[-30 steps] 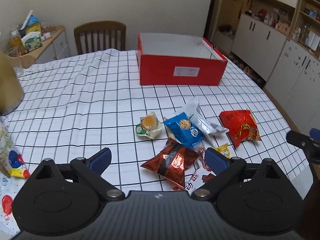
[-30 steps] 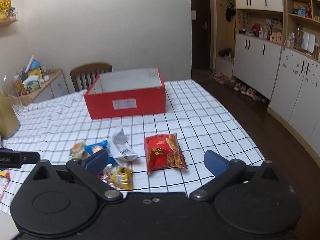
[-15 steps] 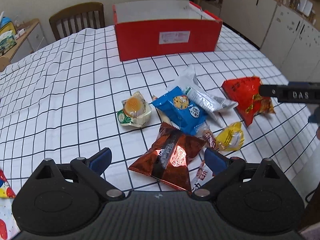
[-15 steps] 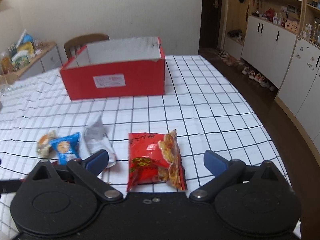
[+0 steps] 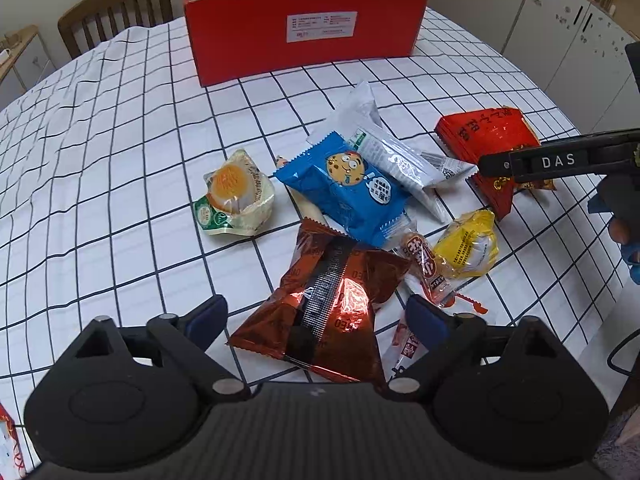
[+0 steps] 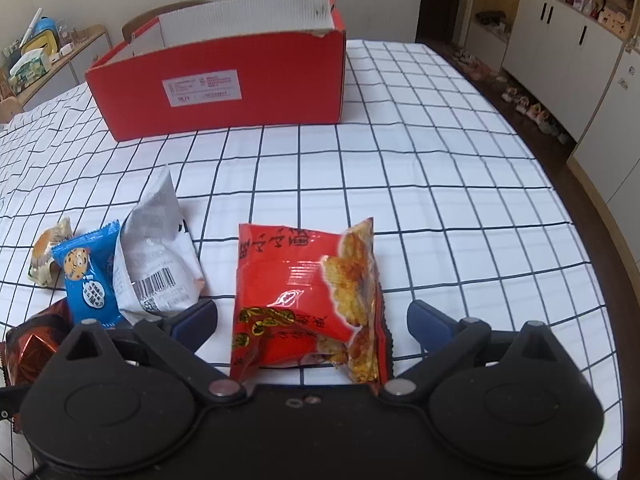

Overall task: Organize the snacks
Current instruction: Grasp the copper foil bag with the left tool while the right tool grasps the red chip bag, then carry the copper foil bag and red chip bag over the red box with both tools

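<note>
While both hand-held grippers had come down close over the snacks, the left hand-held gripper had just been narrowing its still-apart jaws around the brown foil pack, and the right hand-held gripper stood apart astride the red chip bag, neither pressing yet. Two pickups looked imminent. Glossy and crinkled, the packs lay clustered on the checked desk, well short of the open red box, apparently still empty.

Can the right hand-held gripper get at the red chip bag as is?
Probably yes. The right hand-held gripper is open with the red chip bag lying flat between its fingers, nothing on top, and the silver packet off to the side.
</note>
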{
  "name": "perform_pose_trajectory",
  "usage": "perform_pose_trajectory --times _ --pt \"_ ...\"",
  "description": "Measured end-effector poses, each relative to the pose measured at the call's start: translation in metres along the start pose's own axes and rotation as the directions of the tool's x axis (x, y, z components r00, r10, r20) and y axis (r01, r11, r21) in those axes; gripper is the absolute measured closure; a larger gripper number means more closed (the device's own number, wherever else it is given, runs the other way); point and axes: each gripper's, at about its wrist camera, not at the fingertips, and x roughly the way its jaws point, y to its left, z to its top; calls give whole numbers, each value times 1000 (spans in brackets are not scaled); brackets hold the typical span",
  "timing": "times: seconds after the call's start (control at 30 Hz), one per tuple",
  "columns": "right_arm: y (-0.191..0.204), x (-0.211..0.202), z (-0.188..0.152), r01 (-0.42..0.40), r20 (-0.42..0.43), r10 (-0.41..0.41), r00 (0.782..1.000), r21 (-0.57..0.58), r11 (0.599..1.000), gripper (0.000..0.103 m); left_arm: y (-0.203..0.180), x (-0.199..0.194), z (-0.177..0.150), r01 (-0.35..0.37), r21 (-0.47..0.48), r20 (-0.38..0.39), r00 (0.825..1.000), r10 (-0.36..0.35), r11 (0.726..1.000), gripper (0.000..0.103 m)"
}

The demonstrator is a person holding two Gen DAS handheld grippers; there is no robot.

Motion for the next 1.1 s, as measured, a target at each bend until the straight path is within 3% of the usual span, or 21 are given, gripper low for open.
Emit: perform_pose_trajectory --times 0.13,0.27,0.6,0.8,1.1 --pt "0 4 1 -5 -17 5 1000 -12 1000 9 1 5 2 -4 -10 -13 1000 4 1000 15" --pt "-1 4 2 -13 -14 13 1000 -9 1000 18 5 6 5 4 -45 -20 1000 -5 999 26" --pt "-1 1 1 -7 -11 7 1000 0 1000 25 9 5 7 13 -63 -28 999 -15 998 50" --pt "-5 -5 -1 1 -7 0 1000 26 1000 36 7 2 8 -11 -63 -20 1000 10 998 57" --pt "-6 -39 5 -49 45 47 998 49 998 38 19 -18 11 0 -136 -2 1000 -1 991 58"
